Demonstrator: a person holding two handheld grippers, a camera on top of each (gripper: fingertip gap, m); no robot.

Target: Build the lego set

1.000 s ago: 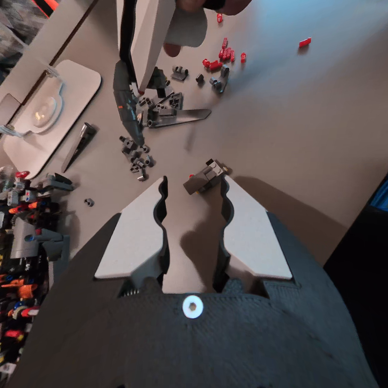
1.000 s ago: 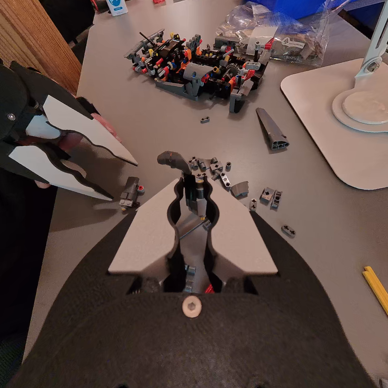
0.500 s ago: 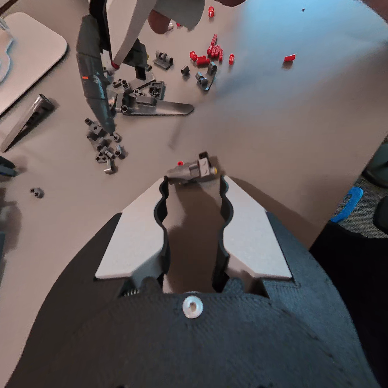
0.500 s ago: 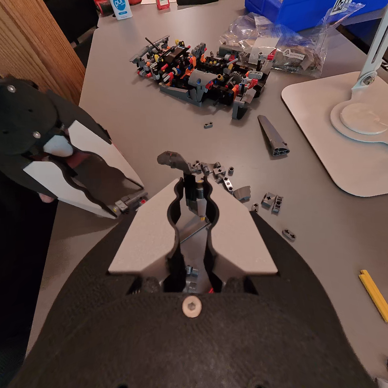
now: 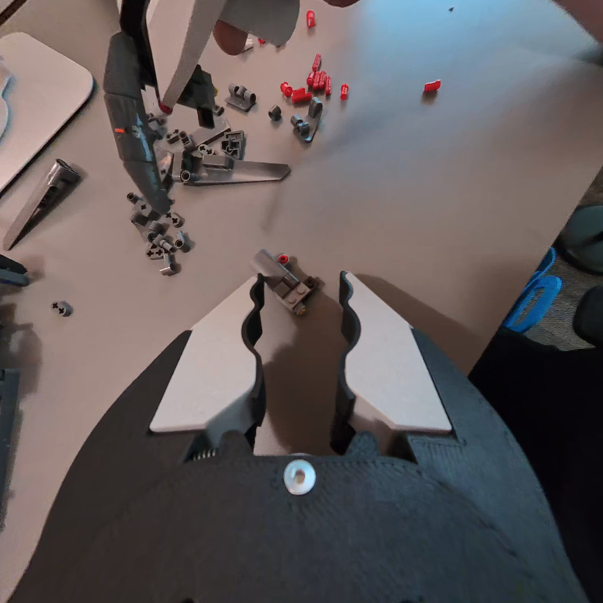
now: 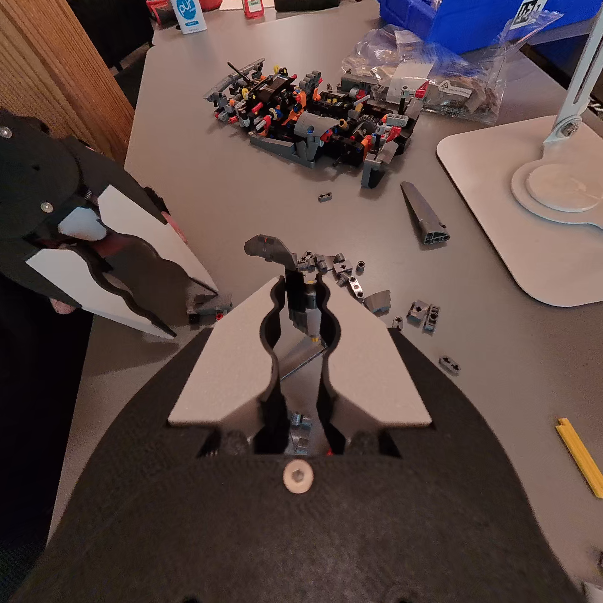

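Observation:
My left gripper [image 5: 300,277] is open and low over the table. A small grey brick assembly with a red pin [image 5: 284,284] lies on the table between its fingertips, close to the left fingertip [image 5: 256,287]; neither pad presses on it. The right wrist view shows the same gripper [image 6: 194,312] and assembly [image 6: 208,306]. My right gripper [image 6: 299,280] is shut on a dark grey and black brick assembly [image 6: 303,310] with a curved dark panel [image 6: 267,249] on its far end. In the left wrist view, the right gripper [image 5: 156,98] holds that panel [image 5: 130,137] above loose parts.
A partly built model car [image 6: 310,120], a plastic bag of parts [image 6: 424,78] and a blue bin [image 6: 473,19] are farther off. A white stand base [image 6: 522,212], a dark tapered panel [image 6: 424,215], loose grey connectors [image 6: 339,270], red pins [image 5: 313,85] and a yellow strip [image 6: 580,456] lie around. From either gripper's tips it is about 20 centimeters to the partly built model car [image 6: 310,120].
My left gripper has moved forward and its jaws have narrowed a little. The small grey assembly has turned and now lies between the fingertips. My right gripper keeps its hold.

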